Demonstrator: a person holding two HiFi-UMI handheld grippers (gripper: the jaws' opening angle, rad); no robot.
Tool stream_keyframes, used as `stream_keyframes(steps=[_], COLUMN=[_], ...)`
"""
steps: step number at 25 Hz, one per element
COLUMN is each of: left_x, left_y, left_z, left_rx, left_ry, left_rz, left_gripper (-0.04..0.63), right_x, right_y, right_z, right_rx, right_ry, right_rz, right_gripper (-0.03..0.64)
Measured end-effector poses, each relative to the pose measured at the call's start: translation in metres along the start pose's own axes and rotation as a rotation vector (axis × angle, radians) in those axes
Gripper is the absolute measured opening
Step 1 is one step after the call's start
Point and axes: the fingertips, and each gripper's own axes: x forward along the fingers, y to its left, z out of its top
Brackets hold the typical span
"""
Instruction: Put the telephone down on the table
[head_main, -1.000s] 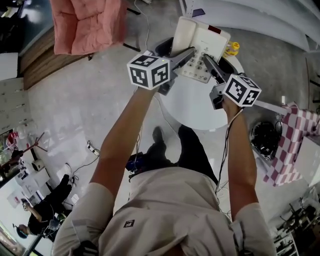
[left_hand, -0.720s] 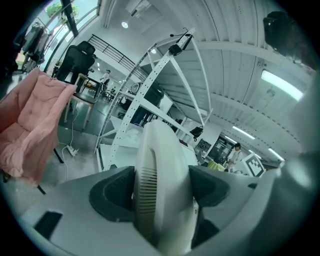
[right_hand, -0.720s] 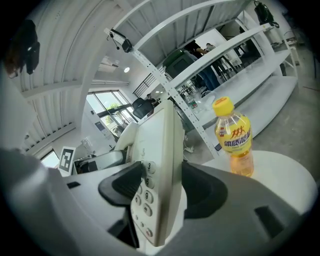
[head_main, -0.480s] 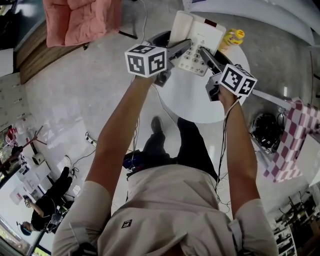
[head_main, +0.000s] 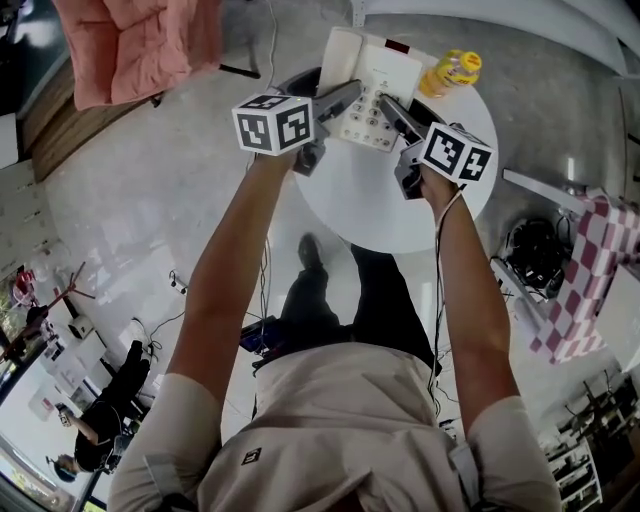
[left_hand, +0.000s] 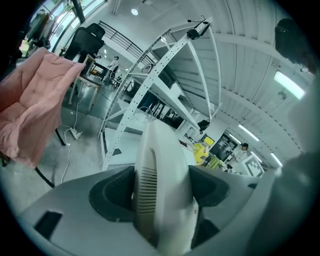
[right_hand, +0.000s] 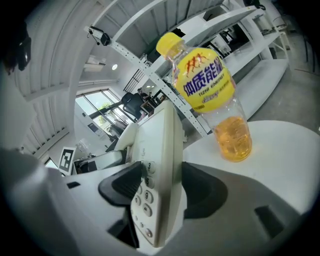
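Note:
A white desk telephone (head_main: 385, 65) with its handset on the left and a keypad hangs between both grippers over the far side of the round white table (head_main: 400, 200). My left gripper (head_main: 348, 97) is shut on the telephone's handset side (left_hand: 160, 165), the pads pressing on either face. At the keypad side (right_hand: 162, 145), my right gripper (head_main: 388, 104) is shut on the edge in the same way. Whether the telephone's base touches the tabletop (right_hand: 285, 150) I cannot tell. The two grippers point away from me and slightly down.
A yellow-capped bottle (head_main: 450, 72) of orange drink (right_hand: 212, 95) stands on the table just right of the telephone. A pink padded chair (head_main: 140, 45) is at the far left. At the right there is a checked cloth (head_main: 590, 270). White metal racks stand behind the table.
Both grippers have sunk toward the table with the telephone still held between them. The bottle now shows fully beside the telephone.

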Motion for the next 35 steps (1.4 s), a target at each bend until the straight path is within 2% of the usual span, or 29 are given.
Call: stream_keyframes(steps=[21,26,35], left_x=[0.043,0.052,0.060], left_y=[0.037,0.040,0.050], left_z=[-0.049,-0.064,-0.068], left_rx=[-0.075,-0.112,-0.122], left_ry=[0.078,0.101,0.119], left_rz=[0.035,0.014,0.026], left_gripper=[0.325,0.325,0.325], right_x=[0.027,0.031,0.038], right_y=[-0.055,-0.063,-0.072], right_z=[-0.032,-0.038,-0.042], right_rx=[0.059,0.064,0.067], right_ry=[0.072,0.086,0.106], right_rz=[-0.046,-0.062,-0.084], right_gripper=[0.247,0.249,0.247])
